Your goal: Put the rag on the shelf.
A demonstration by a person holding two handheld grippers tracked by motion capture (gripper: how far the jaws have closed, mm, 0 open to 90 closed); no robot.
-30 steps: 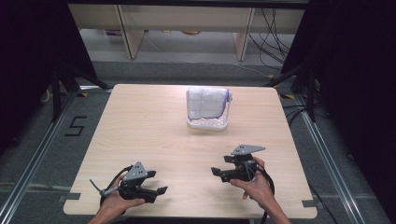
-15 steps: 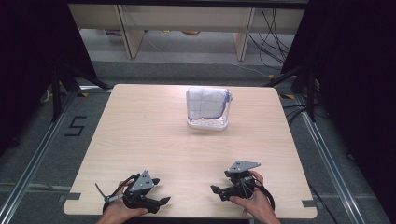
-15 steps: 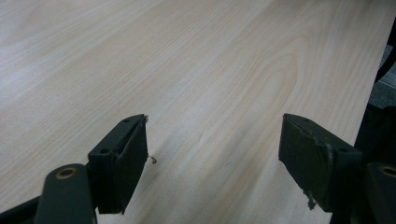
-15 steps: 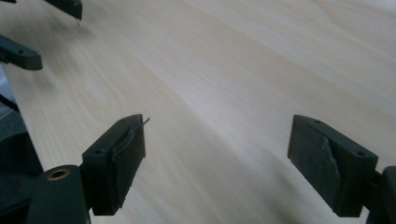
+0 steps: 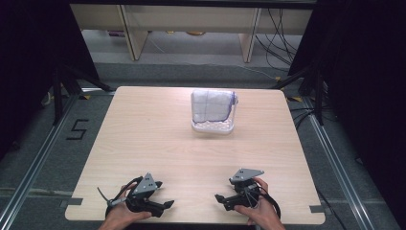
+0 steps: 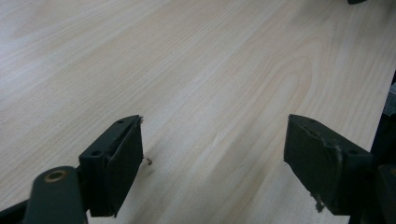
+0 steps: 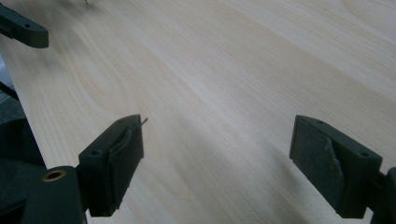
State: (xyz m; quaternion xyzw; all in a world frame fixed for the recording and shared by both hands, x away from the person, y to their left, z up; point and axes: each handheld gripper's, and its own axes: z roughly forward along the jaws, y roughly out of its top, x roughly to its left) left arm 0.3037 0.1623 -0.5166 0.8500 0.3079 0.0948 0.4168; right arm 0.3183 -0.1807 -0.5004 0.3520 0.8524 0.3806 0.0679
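Note:
A clear plastic tub (image 5: 213,125) holding a folded white cloth with blue edging (image 5: 210,105) stands at the middle back of the wooden table (image 5: 153,139). Both grippers sit low at the near edge, far from the tub. My left gripper (image 5: 166,205) points right and is open, with bare wood between its jaws in the left gripper view (image 6: 212,163). My right gripper (image 5: 220,198) points left toward it and is open too, with nothing between its jaws in the right gripper view (image 7: 217,163). The left gripper's jaw tip (image 7: 23,30) shows at the top left of that view.
Metal floor rails (image 5: 28,163) run along both sides of the table. Shelving legs (image 5: 127,28) and loose cables (image 5: 282,28) lie beyond the far edge. A "5" mark (image 5: 76,129) is on the floor at the left.
Both hands have drawn back toward the near edge of the table, and the two grippers have come slightly closer together. The tub has not moved.

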